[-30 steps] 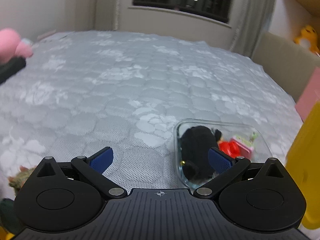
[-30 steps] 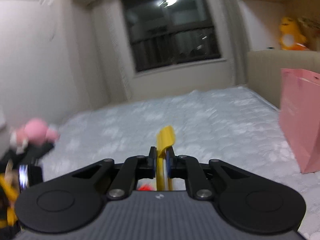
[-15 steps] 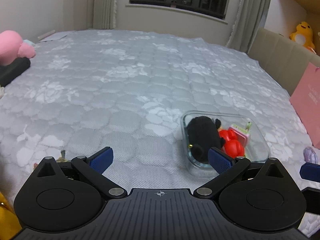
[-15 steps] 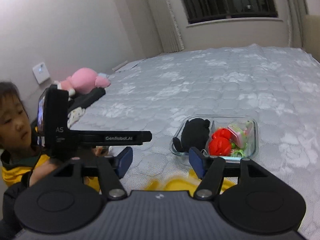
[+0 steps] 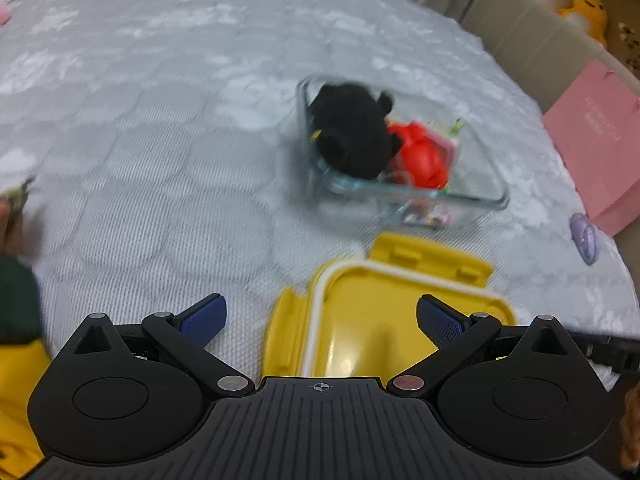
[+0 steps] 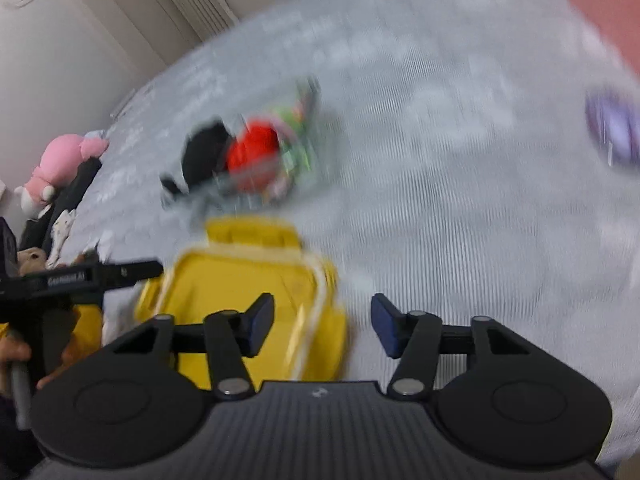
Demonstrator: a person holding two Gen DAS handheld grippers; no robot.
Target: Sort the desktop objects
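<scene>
Right gripper (image 6: 322, 326) closing, nothing between pads; left gripper (image 5: 320, 320) wide, empty. Yellow lid (image 5: 394, 322) lies on bed near glass box (image 5: 472, 200). Risk: pads skid off flat lid on soft quilt.

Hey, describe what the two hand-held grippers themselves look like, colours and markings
Both are alike. The left hand-held gripper and right hand-held gripper have matte black ribbed bodies, two rounded black side housings, black link arms with silver pivot pins and blue textured pads. A small crosshair mark sits at the body's front edge. A yellow sleeve shows beside them.
</scene>
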